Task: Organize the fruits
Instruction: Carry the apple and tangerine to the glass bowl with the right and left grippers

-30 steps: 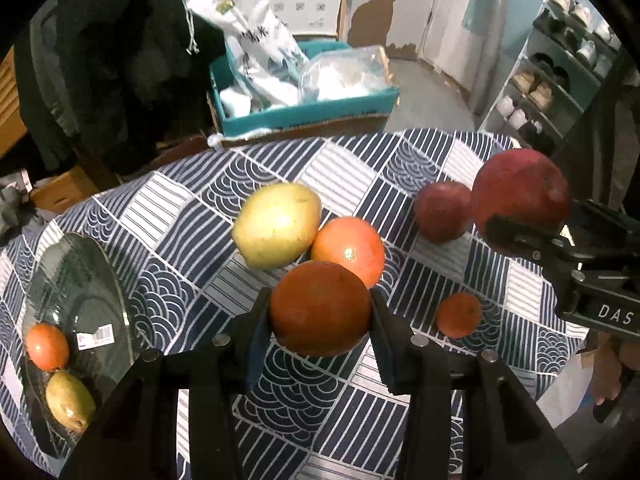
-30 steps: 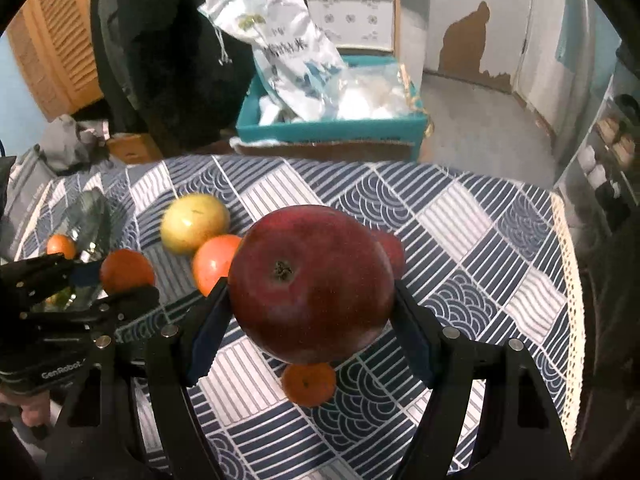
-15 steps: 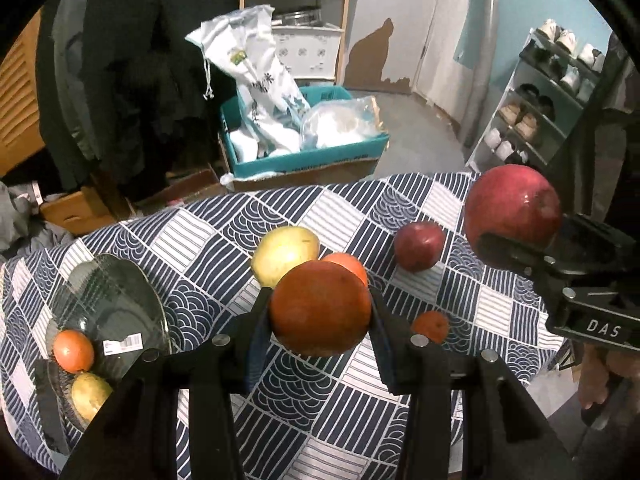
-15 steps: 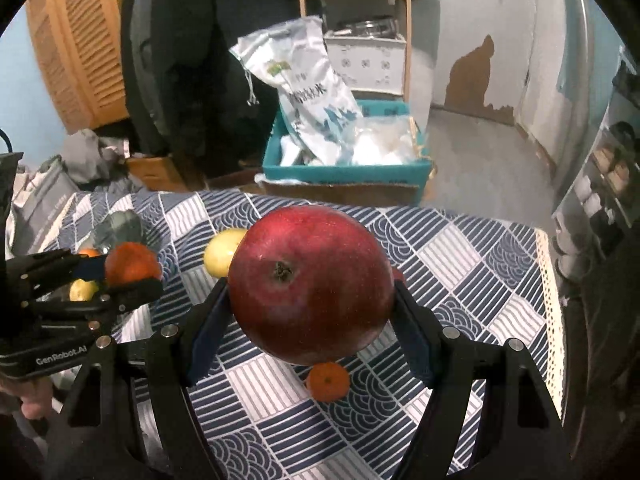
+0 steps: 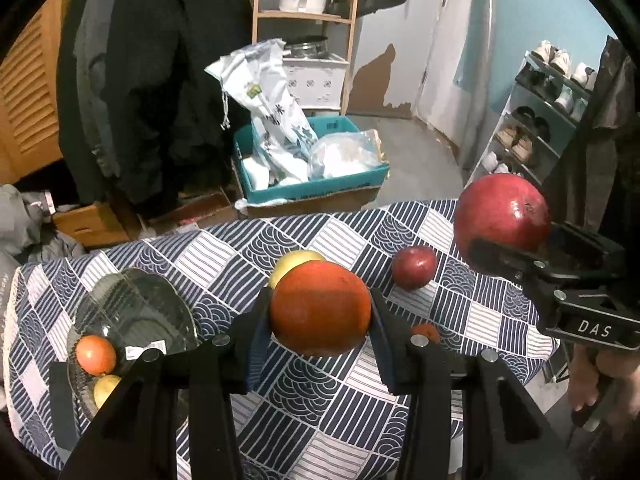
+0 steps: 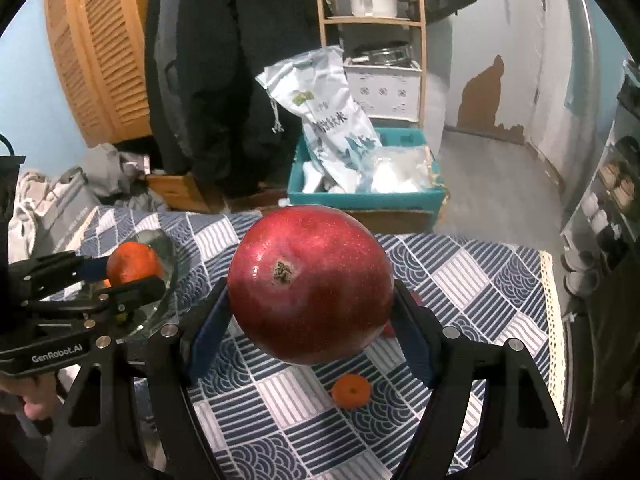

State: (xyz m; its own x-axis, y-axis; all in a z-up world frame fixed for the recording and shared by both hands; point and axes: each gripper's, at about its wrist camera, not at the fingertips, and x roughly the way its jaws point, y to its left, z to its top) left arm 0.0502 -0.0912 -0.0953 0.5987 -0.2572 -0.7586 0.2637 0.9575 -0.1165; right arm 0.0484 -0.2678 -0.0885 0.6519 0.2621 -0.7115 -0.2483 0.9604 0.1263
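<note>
My left gripper [image 5: 320,316] is shut on an orange [image 5: 320,308], held well above the blue patterned tablecloth [image 5: 224,256]. My right gripper [image 6: 310,304] is shut on a large red pomegranate [image 6: 310,288], also lifted; it shows in the left wrist view as the pomegranate [image 5: 502,212] at the right. A glass bowl [image 5: 136,308] at the table's left holds an orange fruit [image 5: 95,354] and a yellow-green fruit [image 5: 105,390]. On the cloth lie a yellow fruit [image 5: 292,262] partly hidden behind the held orange, a small dark red fruit [image 5: 414,268] and a small tangerine [image 6: 351,390].
Beyond the table's far edge stands a teal box [image 5: 316,188] with white bags on a cardboard box. Dark coats [image 5: 152,80] hang at the back left, a shoe rack [image 5: 536,120] is at the right, and a wooden shelf stands behind. A hand [image 5: 592,376] holds the right gripper.
Both grippers have risen with their fruits still held. The table and the fruits on it look smaller and lower, and more of the room shows behind.
</note>
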